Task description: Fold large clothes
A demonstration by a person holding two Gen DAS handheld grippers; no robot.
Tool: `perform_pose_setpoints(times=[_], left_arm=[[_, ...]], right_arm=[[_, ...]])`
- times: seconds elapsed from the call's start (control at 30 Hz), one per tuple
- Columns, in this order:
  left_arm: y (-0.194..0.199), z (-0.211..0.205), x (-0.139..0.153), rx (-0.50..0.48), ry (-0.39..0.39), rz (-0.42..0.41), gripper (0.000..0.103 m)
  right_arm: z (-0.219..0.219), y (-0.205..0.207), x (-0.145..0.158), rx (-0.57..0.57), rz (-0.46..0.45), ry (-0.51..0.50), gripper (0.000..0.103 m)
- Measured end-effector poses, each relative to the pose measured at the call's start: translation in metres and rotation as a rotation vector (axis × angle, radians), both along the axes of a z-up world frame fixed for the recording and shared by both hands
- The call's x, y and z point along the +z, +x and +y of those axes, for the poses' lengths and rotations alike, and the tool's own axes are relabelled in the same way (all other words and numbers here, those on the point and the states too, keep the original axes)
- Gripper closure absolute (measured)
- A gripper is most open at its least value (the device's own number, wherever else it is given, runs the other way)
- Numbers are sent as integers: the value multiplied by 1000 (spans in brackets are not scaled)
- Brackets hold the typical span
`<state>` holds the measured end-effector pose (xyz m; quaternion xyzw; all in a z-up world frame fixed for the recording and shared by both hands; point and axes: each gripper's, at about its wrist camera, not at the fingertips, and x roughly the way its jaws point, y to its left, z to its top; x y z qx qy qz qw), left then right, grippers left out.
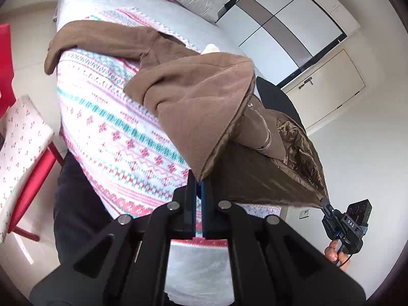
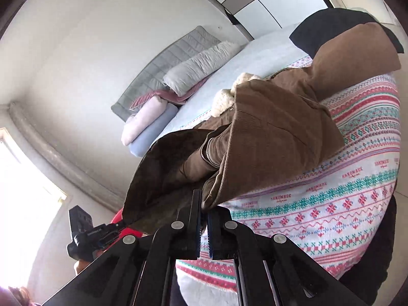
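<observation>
Far coat sleeve end cut off by bed edge; left gripper (image 1: 198, 178) and right gripper (image 2: 204, 204) each pinching the hem of brown coat (image 1: 199, 97), lifted over patterned blanket (image 1: 114, 127).

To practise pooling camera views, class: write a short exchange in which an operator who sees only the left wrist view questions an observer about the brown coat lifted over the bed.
Operator: What is the coat's collar like?
Observer: The right wrist view shows the brown coat has a cream fleecy collar.
Operator: Is anything printed on the blanket?
Observer: The word HANDMADE repeats along the patterned blanket.
Operator: Where does the light come from?
Observer: A bright window lies beyond the left gripper.
</observation>
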<state>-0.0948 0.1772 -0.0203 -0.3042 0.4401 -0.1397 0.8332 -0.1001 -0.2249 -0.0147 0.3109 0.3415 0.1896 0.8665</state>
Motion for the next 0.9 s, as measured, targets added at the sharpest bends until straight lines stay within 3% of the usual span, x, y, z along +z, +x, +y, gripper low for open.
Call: perform_pose_setpoints(times=[0.17, 0.2, 0.27, 0.33, 0.37, 0.4, 0.43, 0.47, 0.5, 0.53, 0.63, 0.77, 0.9], left_arm=[[-24, -4, -112, 12, 90, 302, 103], [-30, 0, -130, 13, 78, 355, 103], [-39, 4, -142, 3, 86, 376, 103], [-43, 9, -127, 27, 155, 318, 100], [-42, 10, -115, 37, 198, 279, 87], [-39, 10, -103, 45, 234, 240, 65], [-35, 9, -90, 55, 262, 198, 56], [-29, 6, -79, 64, 288, 154, 45], [-24, 1, -68, 61, 317, 110, 41], [-11, -3, -64, 46, 345, 71, 40], [18, -30, -50, 0, 444, -2, 28], [49, -83, -40, -69, 533, -88, 28], [77, -130, -49, -111, 649, -140, 27]], right_arm=[[-10, -24, -97, -47, 277, -27, 101], [-11, -27, -116, -56, 329, -42, 101], [-15, -35, -136, -53, 379, -12, 101], [-21, -41, -129, -66, 374, -32, 99], [-23, -41, -119, -87, 366, -74, 96], [-25, -42, -106, -110, 341, -119, 85], [-25, -39, -95, -128, 312, -168, 68], [-23, -36, -84, -145, 289, -226, 57], [-22, -32, -73, -160, 264, -282, 41], [-18, -27, -64, -164, 238, -335, 37], [2, -3, -45, -145, 185, -463, 35], [40, 33, -41, -95, 146, -606, 31], [69, 66, -61, -104, 158, -785, 31]])
